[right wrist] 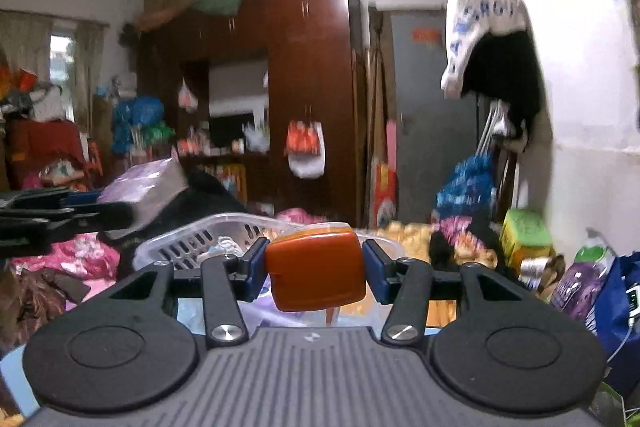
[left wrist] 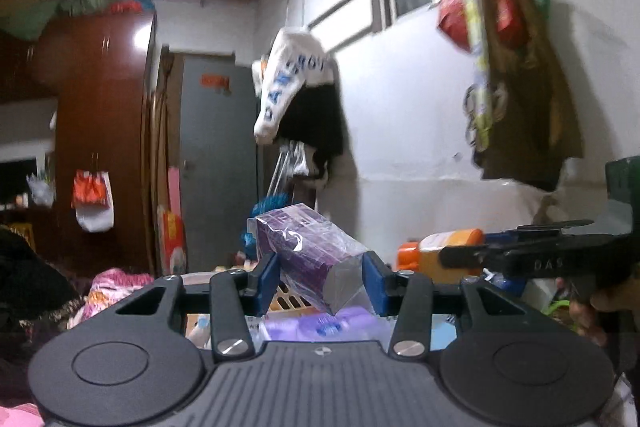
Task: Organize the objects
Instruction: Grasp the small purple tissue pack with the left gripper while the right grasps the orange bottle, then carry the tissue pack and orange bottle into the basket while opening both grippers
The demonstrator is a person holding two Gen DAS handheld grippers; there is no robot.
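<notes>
My left gripper [left wrist: 320,277] is shut on a purple plastic-wrapped box [left wrist: 310,253], held tilted in the air; the box also shows in the right wrist view [right wrist: 148,193] at the left. My right gripper [right wrist: 316,267] is shut on an orange-capped container [right wrist: 316,269]; its orange cap and yellow body show in the left wrist view [left wrist: 444,253] at the right, beside the right gripper's black frame [left wrist: 540,259]. A clear plastic basket [right wrist: 192,241] with slotted sides sits below and behind the right gripper.
A purple soft pack [left wrist: 320,327] lies below the left gripper. A dark wooden wardrobe [right wrist: 308,99], a grey door [right wrist: 424,115] and hanging clothes [left wrist: 296,87] stand behind. Clothes are heaped on a bed [right wrist: 80,255]. Bags and a green box [right wrist: 524,231] crowd the right wall.
</notes>
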